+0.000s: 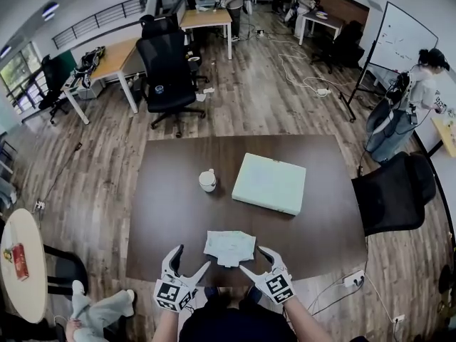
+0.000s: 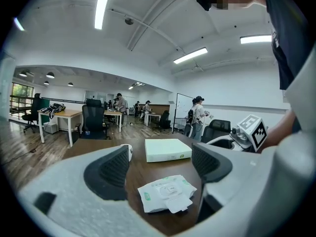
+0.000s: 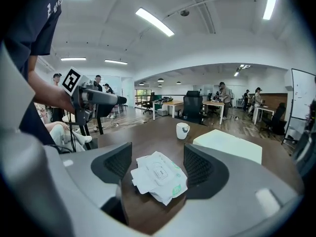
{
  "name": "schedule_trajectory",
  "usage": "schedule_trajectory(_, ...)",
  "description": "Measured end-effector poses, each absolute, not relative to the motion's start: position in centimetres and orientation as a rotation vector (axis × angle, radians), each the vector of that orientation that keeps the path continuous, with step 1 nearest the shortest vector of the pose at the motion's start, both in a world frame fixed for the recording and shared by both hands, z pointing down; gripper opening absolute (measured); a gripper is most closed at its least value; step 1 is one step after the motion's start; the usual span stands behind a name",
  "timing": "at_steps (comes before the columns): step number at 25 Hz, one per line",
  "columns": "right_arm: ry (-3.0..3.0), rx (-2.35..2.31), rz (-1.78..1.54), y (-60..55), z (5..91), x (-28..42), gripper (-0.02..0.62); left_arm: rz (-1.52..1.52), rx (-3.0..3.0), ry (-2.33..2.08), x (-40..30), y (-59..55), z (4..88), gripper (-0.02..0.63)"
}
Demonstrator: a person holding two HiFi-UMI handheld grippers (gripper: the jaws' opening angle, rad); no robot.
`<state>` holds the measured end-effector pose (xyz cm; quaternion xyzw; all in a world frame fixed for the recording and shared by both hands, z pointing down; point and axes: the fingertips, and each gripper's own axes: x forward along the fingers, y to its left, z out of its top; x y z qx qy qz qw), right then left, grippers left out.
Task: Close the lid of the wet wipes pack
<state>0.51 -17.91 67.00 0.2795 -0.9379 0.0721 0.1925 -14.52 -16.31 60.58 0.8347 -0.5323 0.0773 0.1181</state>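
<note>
Wet wipes pack (image 1: 229, 246): white with green marks, crumpled, flat on the table (image 1: 171, 219). Lies crosswise to both tools, open lid (image 2: 178, 204) folded out toward them. Sits just ahead of left gripper (image 1: 193, 256) and right gripper (image 1: 252, 258), between their tips, untouched. Both jaws spread wide, gripping nothing. Farther ahead: mug (image 1: 207, 180), pale flat box (image 1: 269, 183).

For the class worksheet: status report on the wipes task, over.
Left gripper and right gripper open, empty. Wet wipes pack on table, lid flap open. Nothing in the way.
</note>
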Motion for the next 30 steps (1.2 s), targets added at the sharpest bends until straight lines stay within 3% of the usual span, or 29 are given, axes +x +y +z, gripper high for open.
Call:
schedule_trajectory(16, -2.293, 0.349, -0.276, -15.2, 77.8, -4.1, 0.341, 0.188, 2.400, -1.594, -16.9, -15.8, 60.7, 0.387)
schedule_trajectory(30, -2.095, 0.257, -0.270, -14.6, 84.6, -4.5, 0.215, 0.161, 2.325, -1.647, -18.8, -14.8, 61.4, 0.387)
